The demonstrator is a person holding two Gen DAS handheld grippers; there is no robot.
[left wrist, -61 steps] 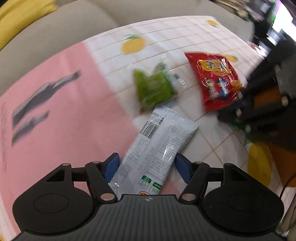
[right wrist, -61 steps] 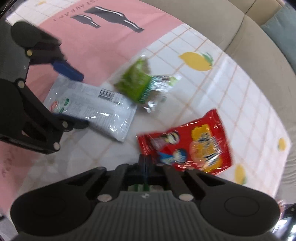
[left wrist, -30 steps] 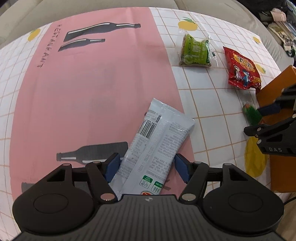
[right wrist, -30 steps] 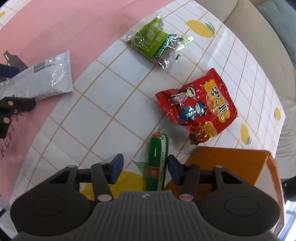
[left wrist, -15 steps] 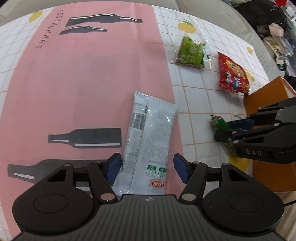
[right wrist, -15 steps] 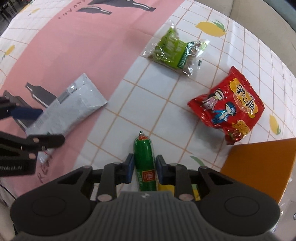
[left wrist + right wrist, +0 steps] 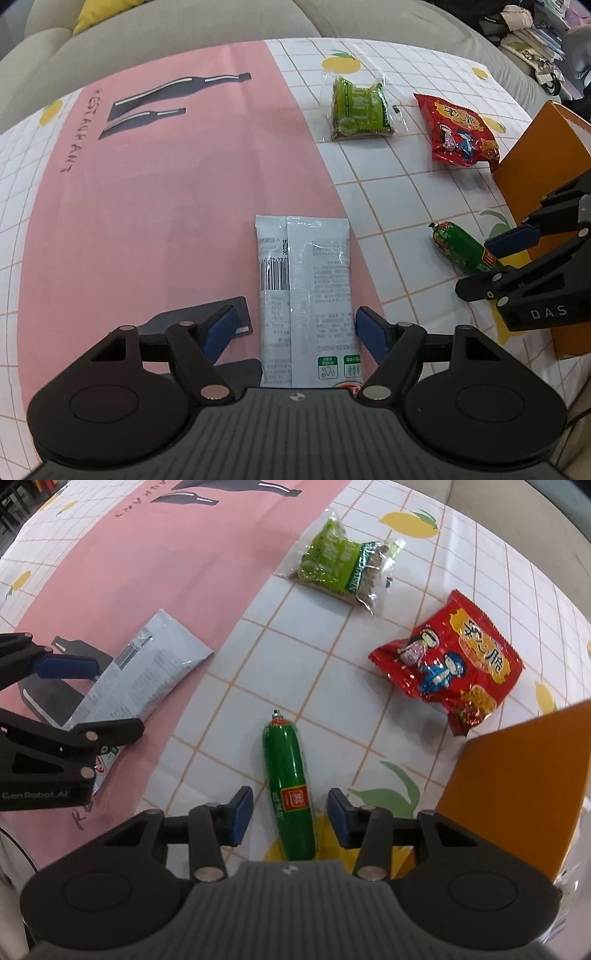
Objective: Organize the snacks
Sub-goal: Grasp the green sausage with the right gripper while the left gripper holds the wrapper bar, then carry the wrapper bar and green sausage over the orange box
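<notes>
Green sausage lies on the surface just left of orange box, long axis running straight between the right gripper open jaws; left gripper jaws open astride grey packet.

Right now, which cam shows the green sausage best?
Right wrist. The green sausage lies centred, whole and close between the open right tongs, label readable. In the left wrist view it sits small near the right edge, its near end hidden behind those tongs.
</notes>
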